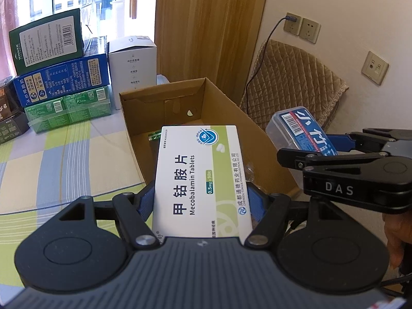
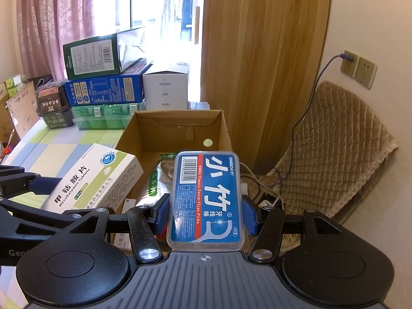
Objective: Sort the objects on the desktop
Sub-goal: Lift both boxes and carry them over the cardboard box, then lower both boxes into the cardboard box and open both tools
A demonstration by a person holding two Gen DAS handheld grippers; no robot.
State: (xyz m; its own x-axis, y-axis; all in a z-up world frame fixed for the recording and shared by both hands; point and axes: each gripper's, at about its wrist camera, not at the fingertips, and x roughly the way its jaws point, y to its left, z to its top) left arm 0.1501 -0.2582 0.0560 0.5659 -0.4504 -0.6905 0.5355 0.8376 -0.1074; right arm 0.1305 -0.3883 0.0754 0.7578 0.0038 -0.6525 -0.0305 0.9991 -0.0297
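My left gripper is shut on a white and green Mecobalamin tablet box, held over the near end of an open cardboard box. My right gripper is shut on a clear dental floss pick case with a blue label, held above the same cardboard box. The tablet box shows at the left of the right wrist view. The floss case shows at the right of the left wrist view. A green and silver packet lies inside the box.
A stack of green and blue cartons and a white box stand at the back of the checked tablecloth. A wooden panel rises behind the box. A padded chair and wall sockets with a cable are to the right.
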